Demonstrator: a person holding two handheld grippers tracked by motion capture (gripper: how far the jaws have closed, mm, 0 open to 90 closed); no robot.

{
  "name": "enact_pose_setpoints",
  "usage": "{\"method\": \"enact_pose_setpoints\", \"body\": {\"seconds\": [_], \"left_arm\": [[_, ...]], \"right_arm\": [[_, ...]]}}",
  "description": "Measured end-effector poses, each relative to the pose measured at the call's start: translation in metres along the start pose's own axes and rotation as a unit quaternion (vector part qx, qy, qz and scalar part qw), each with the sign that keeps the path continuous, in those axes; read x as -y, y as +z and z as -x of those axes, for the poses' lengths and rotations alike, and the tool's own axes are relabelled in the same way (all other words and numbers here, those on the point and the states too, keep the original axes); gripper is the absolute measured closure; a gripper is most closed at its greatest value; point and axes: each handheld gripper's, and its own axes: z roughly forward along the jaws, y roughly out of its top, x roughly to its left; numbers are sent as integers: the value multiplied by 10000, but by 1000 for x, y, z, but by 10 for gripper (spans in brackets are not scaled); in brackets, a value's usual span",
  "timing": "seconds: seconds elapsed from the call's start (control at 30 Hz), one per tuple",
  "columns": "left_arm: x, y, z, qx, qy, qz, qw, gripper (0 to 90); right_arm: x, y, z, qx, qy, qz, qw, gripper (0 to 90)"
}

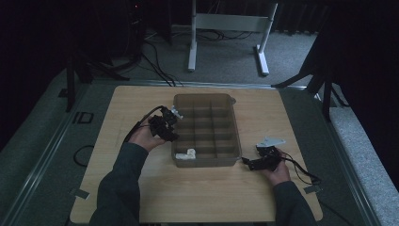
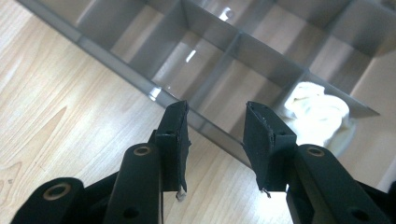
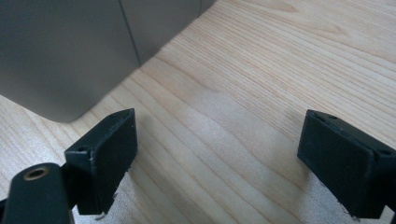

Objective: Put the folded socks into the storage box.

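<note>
A grey see-through organiser box [image 1: 235, 123] with several compartments stands mid-table. A white crumpled object [image 1: 186, 154] lies in its near-left compartment. My left gripper [image 1: 173, 124] hovers at the box's left wall. In the left gripper view its jaws [image 2: 217, 112] stand apart with nothing between them, over the box's rim [image 2: 116, 51], and the white object [image 2: 317, 112] sits off to the right. My right gripper [image 1: 246, 161] rests low by the box's near-right corner. It is wide open [image 3: 219, 135] over bare wood, with the box's wall [image 3: 60, 56] at the upper left.
The light wooden table [image 1: 207, 193] has free surface in front of the box and to both sides. Cables trail from each gripper across the table. On the floor beyond stand a white frame [image 1: 226, 28] and loose cables [image 1: 155, 61].
</note>
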Motion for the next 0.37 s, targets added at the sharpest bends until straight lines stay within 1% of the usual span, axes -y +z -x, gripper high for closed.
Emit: {"method": "enact_pose_setpoints", "body": {"seconds": [0.03,0.07,0.1,0.17,0.2,0.3,0.37], "left_arm": [[2,0,-2,-30,-55,24,10000,604],[2,0,-2,-30,-55,24,10000,604],[6,0,-5,-63,-173,47,9998,604],[8,1,-6,-126,-230,67,9996,601],[10,1,-7,-116,-290,81,9995,601],[13,3,-9,-107,-375,120,9992,599],[16,3,-10,-186,-435,148,9988,597]], "right_arm": [[0,0,0,0,1,0,10000,115],[0,0,0,0,1,0,10000,115],[0,0,0,0,1,0,10000,115],[0,0,0,0,1,0,10000,115],[0,0,0,0,0,0,10000,114],[0,0,0,0,1,0,10000,115],[0,0,0,0,1,0,10000,115]]}}
